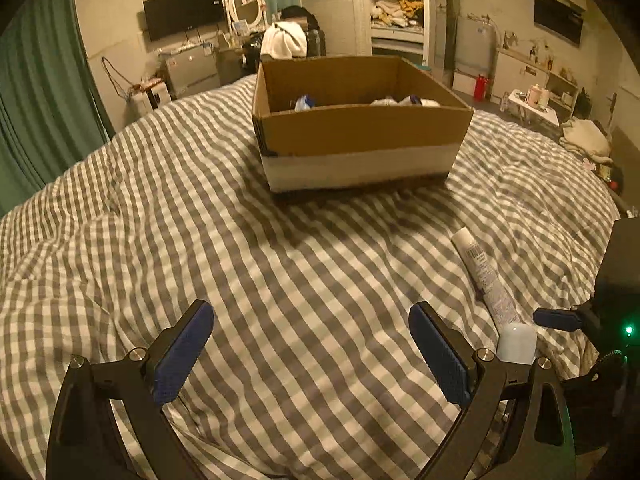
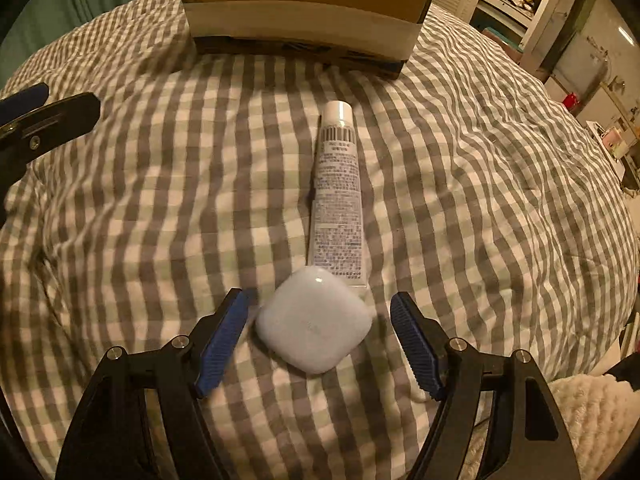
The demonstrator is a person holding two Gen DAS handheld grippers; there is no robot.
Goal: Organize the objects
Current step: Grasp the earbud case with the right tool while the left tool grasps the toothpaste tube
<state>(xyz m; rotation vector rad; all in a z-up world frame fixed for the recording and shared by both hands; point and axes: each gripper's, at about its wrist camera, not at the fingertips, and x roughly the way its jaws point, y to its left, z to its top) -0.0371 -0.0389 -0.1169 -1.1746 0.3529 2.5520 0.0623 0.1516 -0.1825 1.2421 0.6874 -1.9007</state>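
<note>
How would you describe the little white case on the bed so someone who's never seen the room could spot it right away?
Start at the open cardboard box on the grey-and-white checked duvet. Nearer than the box lies a long white printed tube, its cap towards the box. At the tube's flat end sits the small glossy white rounded-square case, between the open blue-padded fingers of the right claw; unlike the tube, it is squat, plain and unprinted.

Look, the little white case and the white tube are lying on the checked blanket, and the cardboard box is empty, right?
Not quite. The cardboard box isn't empty: the left wrist view shows a few white and blue things inside it. The little white case and white tube do lie on the checked blanket.
</note>
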